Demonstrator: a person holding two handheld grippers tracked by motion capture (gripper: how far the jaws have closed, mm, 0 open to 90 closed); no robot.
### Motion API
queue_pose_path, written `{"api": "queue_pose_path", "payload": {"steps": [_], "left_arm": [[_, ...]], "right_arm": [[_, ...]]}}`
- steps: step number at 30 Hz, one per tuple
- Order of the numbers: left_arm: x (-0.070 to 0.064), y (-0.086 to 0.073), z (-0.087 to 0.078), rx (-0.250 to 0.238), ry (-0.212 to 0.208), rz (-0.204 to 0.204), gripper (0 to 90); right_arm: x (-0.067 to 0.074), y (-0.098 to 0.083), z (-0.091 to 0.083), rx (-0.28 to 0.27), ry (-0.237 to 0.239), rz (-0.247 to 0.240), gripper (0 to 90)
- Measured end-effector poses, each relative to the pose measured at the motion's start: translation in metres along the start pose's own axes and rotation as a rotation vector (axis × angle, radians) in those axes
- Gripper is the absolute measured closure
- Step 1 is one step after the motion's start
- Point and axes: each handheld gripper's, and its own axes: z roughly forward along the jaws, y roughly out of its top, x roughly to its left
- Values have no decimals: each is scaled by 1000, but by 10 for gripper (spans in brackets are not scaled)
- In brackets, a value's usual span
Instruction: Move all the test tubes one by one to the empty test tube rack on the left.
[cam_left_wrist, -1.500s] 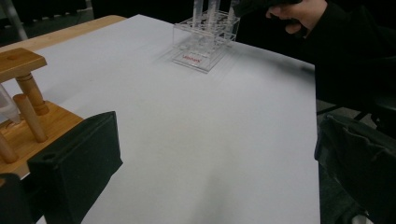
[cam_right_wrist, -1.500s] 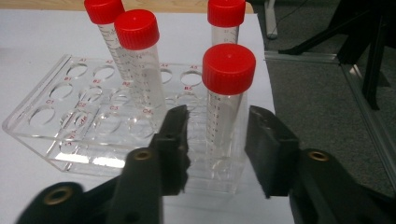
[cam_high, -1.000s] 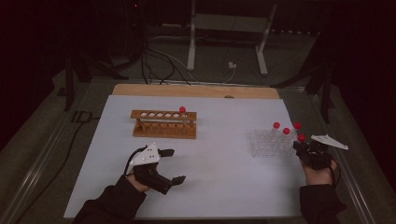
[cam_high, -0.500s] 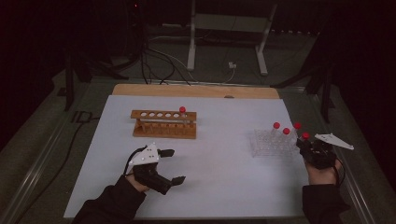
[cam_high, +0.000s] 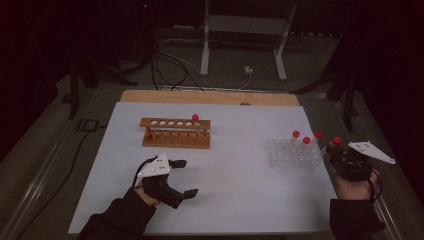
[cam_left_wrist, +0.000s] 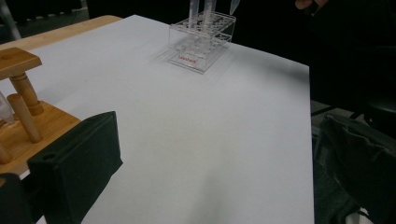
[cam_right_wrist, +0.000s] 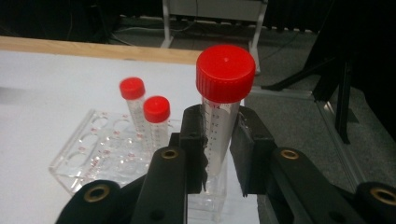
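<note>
My right gripper (cam_right_wrist: 219, 156) is shut on a clear test tube (cam_right_wrist: 218, 135) with a red cap (cam_right_wrist: 225, 72), held upright just above and to the right of a clear plastic rack (cam_high: 295, 157). In the high view the right gripper (cam_high: 336, 151) sits off the rack's right end. Three more red-capped tubes (cam_high: 306, 141) stand in that rack. A wooden rack (cam_high: 175, 134) at centre left holds one red-capped tube (cam_high: 195, 119). My left gripper (cam_high: 186, 177) rests open on the white sheet in front of the wooden rack, nothing between its jaws.
A white sheet (cam_high: 235, 190) covers the table, with a bare wooden strip (cam_high: 210, 97) along the far edge. In the left gripper view the wooden rack (cam_left_wrist: 23, 112) is close at the left and the clear rack (cam_left_wrist: 201, 39) far ahead. Stands and cables lie beyond the table.
My right gripper has lifted the red-capped tube up and to the right, away from the clear rack. The left gripper has not moved.
</note>
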Motion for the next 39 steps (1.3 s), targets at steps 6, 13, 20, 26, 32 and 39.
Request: {"api": "queue_pose_path", "payload": {"steps": [6, 13, 20, 26, 32, 39], "left_arm": [[0, 0, 0, 2, -2, 1, 12], [0, 2, 0, 3, -5, -2, 12], [1, 5, -1, -5, -11, -6, 12], [0, 9, 1, 15, -14, -18, 12], [0, 14, 4, 27, -16, -28, 12], [-2, 25, 10, 36, -17, -18, 15]], "right_arm": [[14, 4, -5, 4, 62, -23, 752], [40, 9, -9, -1, 152, -59, 752], [71, 11, -8, 6, 247, -112, 752], [97, 9, -3, 23, 326, -151, 752], [125, 4, 2, 42, 399, -197, 752], [152, -2, 5, 57, 472, -243, 752]]}}
